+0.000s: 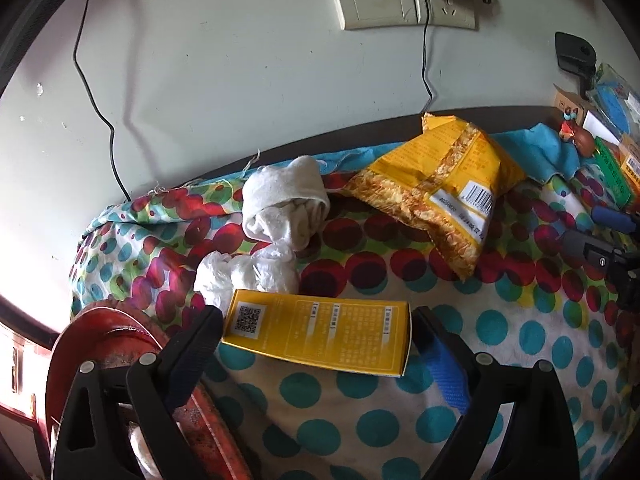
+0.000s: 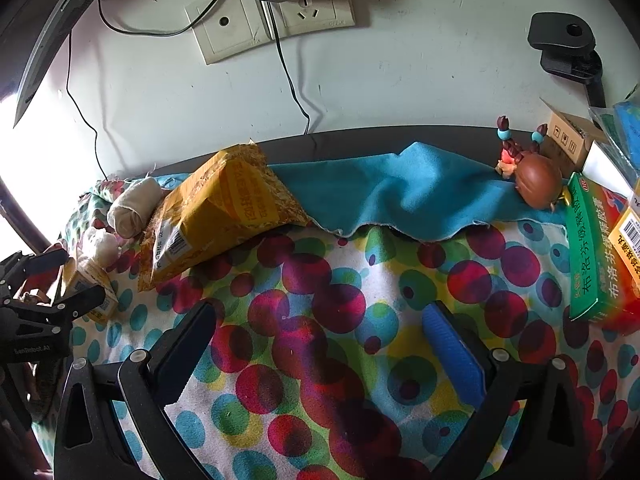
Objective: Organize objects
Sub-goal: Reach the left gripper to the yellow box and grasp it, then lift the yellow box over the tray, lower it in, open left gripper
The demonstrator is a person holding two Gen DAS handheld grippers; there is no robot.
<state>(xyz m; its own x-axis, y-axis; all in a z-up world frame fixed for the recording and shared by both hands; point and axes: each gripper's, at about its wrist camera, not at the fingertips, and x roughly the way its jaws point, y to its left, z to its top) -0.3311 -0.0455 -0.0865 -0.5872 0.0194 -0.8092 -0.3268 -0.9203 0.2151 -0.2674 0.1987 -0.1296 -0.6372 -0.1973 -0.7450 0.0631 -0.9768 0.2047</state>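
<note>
Nearest the left wrist camera, the left gripper [image 1: 316, 328] stood with its jaws spread wide on either side of a yellow box [image 1: 318, 330] that lay flat on the dotted cloth [image 1: 360, 420] near the table's left edge; the fingers flanked the box's two short ends, and neither pad appeared to press on it (the left tip looked just beside the box's corner). A red round object [image 1: 120, 344] sat at the table's left edge beside the left finger. Just beyond the box lay a crumpled white plastic bag [image 1: 248, 276], touching its far side, and behind that a rolled white cloth [image 1: 286, 204], close to the table's back edge. To the right of the roll, a yellow snack bag [image 1: 436, 184] leaned toward the back edge, partly on a blue cloth [image 2: 404, 192] spread along that edge. In the right wrist view, the right gripper [image 2: 320, 336] hung open over bare dotted cloth, nothing between its fingers. Toward the table's right edge lay a green box [image 2: 592, 256], with a small brown-headed figurine [image 2: 532, 184] just behind it on the blue cloth. Wall sockets [image 2: 272, 20] sat on the white wall beyond.
</note>
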